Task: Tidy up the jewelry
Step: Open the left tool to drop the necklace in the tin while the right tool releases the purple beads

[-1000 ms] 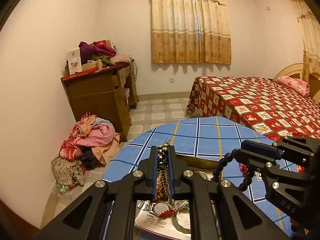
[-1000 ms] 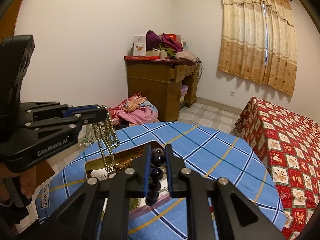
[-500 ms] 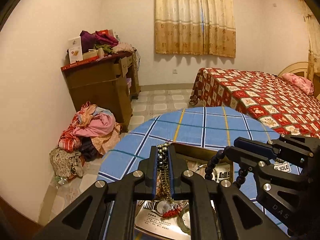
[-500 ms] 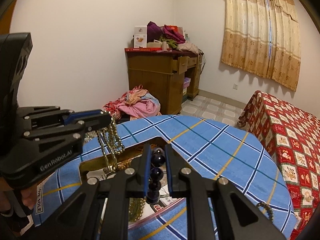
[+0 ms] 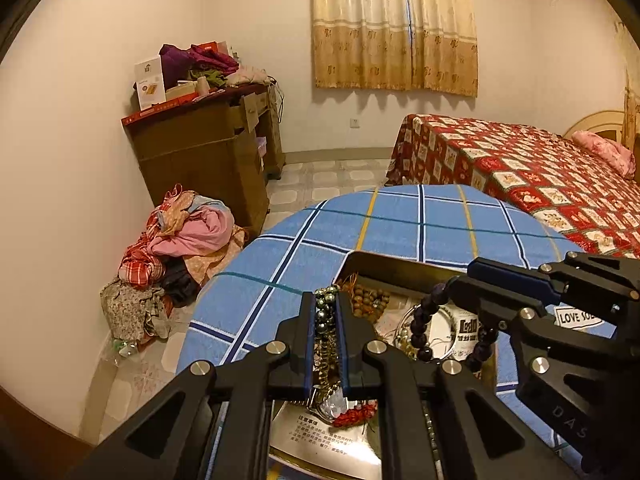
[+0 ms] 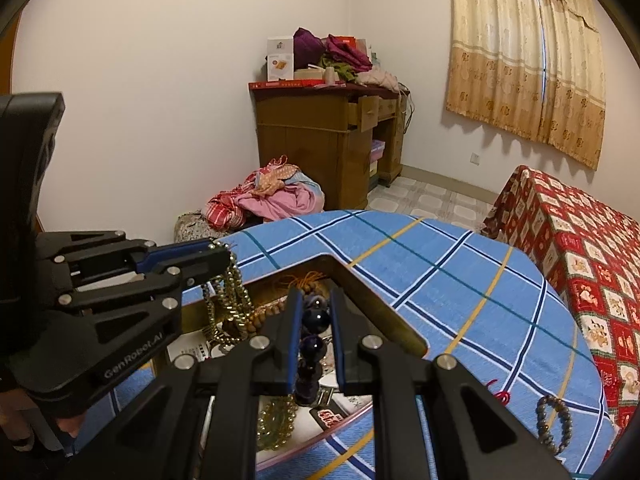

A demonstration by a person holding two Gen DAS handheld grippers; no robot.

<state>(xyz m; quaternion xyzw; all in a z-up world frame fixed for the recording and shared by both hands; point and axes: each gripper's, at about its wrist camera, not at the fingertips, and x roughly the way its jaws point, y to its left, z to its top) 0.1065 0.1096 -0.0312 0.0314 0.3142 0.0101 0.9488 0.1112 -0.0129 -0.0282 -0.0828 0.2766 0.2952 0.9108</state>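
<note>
My left gripper [image 5: 323, 312] is shut on a grey-gold bead necklace [image 5: 324, 320], which hangs in loops over the gold tin box [image 5: 384, 266]; the gripper [image 6: 218, 254] and necklace [image 6: 230, 300] also show in the right wrist view. My right gripper [image 6: 314, 316] is shut on a dark purple bead bracelet [image 6: 314, 340], seen from the left as a dangling loop [image 5: 420, 332] under the right gripper [image 5: 474, 276] above the box. The box [image 6: 360, 276] holds brown wooden beads [image 5: 370, 300], a watch and a red bead piece [image 5: 356, 416].
The box sits on a round table with a blue plaid cloth [image 6: 460, 280]. A grey bead bracelet [image 6: 554, 424] and a red cord [image 6: 502, 394] lie on the cloth at right. A bed [image 5: 540, 176], a wooden desk [image 5: 208, 152] and a clothes pile [image 5: 180, 248] stand beyond.
Both grippers have come lower and closer over the gold box, each still holding its beads. The purple bracelet now hangs inside the box's outline.
</note>
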